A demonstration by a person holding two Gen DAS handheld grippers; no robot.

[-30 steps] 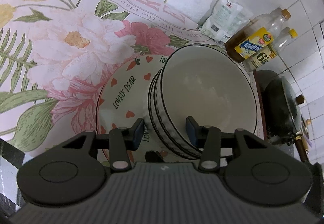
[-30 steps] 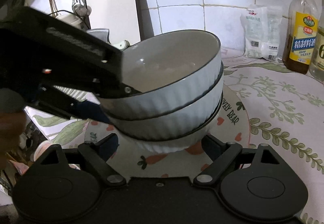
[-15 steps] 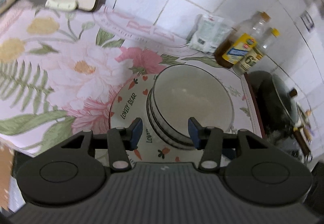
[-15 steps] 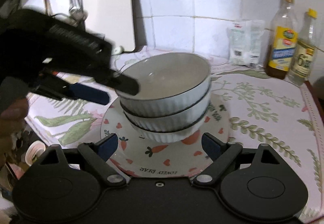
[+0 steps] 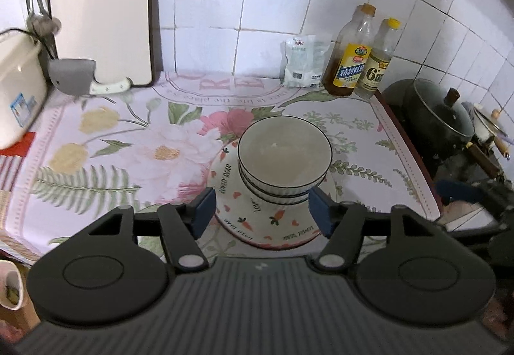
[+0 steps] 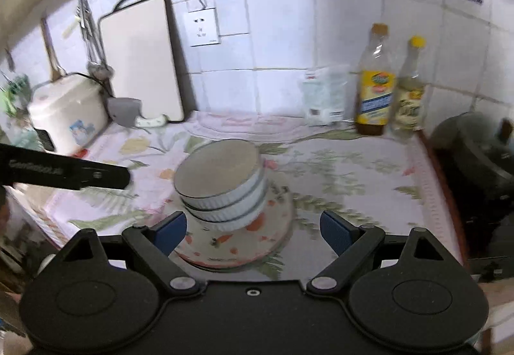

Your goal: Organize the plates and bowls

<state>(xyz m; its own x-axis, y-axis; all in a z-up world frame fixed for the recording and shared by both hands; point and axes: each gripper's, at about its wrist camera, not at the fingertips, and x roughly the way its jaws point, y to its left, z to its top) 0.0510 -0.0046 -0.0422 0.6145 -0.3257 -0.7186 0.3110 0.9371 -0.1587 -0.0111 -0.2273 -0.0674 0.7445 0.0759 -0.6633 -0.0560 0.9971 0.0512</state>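
Observation:
A stack of three white ribbed bowls (image 5: 284, 159) sits on a white "Lovely Bear" plate (image 5: 244, 220) with hearts and carrots, on the floral tablecloth. My left gripper (image 5: 261, 210) is open and empty, hovering just in front of the plate. The stack (image 6: 221, 185) and plate (image 6: 273, 233) also show in the right wrist view. My right gripper (image 6: 253, 231) is open and empty, pulled back in front of the plate. The left gripper's body (image 6: 64, 172) shows at the left of that view.
A cutting board (image 5: 102, 18) and a cleaver (image 5: 83, 79) lean at the back wall. A rice cooker (image 5: 16, 98) stands left. A bag (image 5: 302, 63) and two bottles (image 5: 359, 56) stand at the back right. A dark lidded pot (image 5: 440, 120) sits on the stove, right.
Both grippers have pulled back and up from the bowl stack and opened wider. The left gripper has let go of the bowl rim. The stack rests on the plate.

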